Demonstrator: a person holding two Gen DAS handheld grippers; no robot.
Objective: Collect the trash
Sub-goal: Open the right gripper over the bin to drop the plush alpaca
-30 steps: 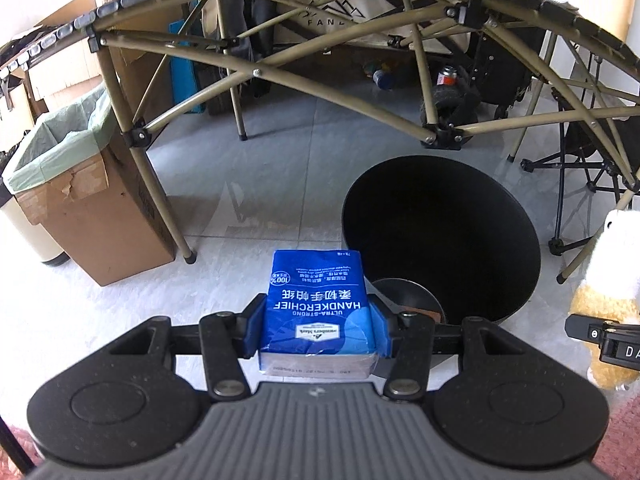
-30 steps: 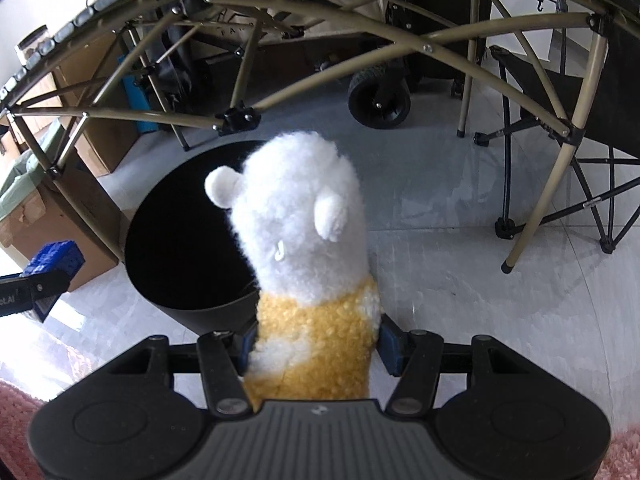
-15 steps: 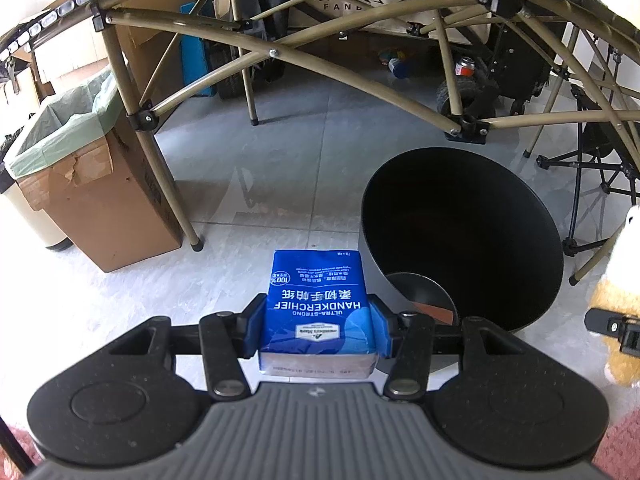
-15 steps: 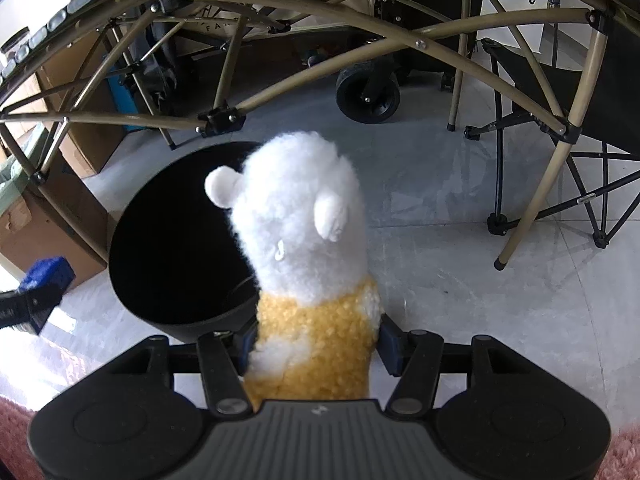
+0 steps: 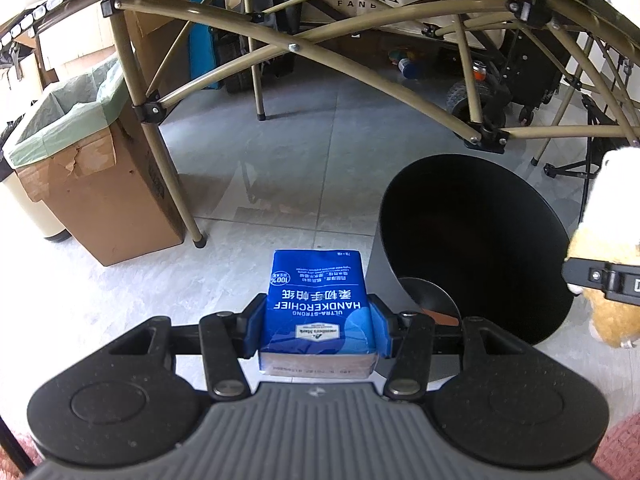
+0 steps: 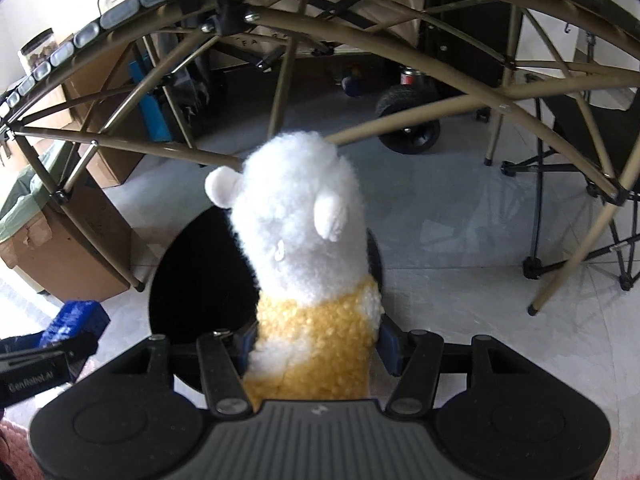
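Note:
My left gripper [image 5: 316,328] is shut on a blue handkerchief tissue pack [image 5: 318,300], held just left of a round black bin [image 5: 472,240] on the floor. My right gripper [image 6: 316,340] is shut on a white and yellow plush toy [image 6: 304,248], held over the near rim of the same black bin [image 6: 192,280]. The plush also shows at the right edge of the left wrist view [image 5: 612,248]. The tissue pack shows at the lower left of the right wrist view [image 6: 74,320].
A cardboard box with a green bag liner [image 5: 80,184] stands left. A tan folding table frame [image 5: 280,40] arches over the bin. A black folding chair [image 6: 592,184] stands right. A wheeled cart [image 6: 412,128] is behind.
Both grippers have moved forward and closer to the black bin. The plush now sits over the bin's opening. Both grips are unchanged.

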